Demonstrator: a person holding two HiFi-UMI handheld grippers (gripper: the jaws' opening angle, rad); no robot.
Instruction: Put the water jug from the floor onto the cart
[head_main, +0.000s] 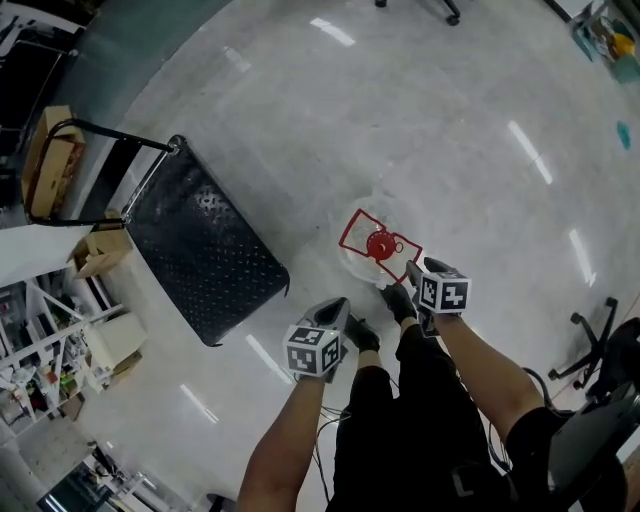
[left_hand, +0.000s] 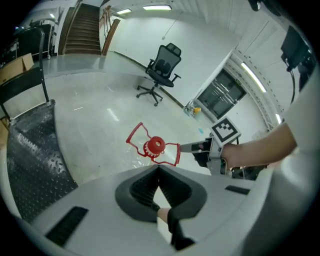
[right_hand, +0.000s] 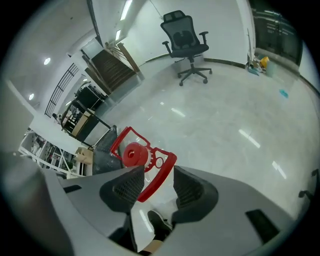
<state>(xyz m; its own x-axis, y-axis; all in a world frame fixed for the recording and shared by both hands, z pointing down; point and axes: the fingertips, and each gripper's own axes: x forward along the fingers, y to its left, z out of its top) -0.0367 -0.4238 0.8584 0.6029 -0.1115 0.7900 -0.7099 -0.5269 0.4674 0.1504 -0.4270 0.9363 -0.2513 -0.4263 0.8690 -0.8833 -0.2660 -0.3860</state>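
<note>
The left gripper (head_main: 338, 303) and the right gripper (head_main: 410, 270) each have a pale grey shell, black ribbed pads on the jaws and a white cube (head_main: 313, 351) printed with black square markers. The person wears black gloves (head_main: 362, 335), black trousers (head_main: 420, 430) and a dark shoe (right_hand: 159, 221).
</note>
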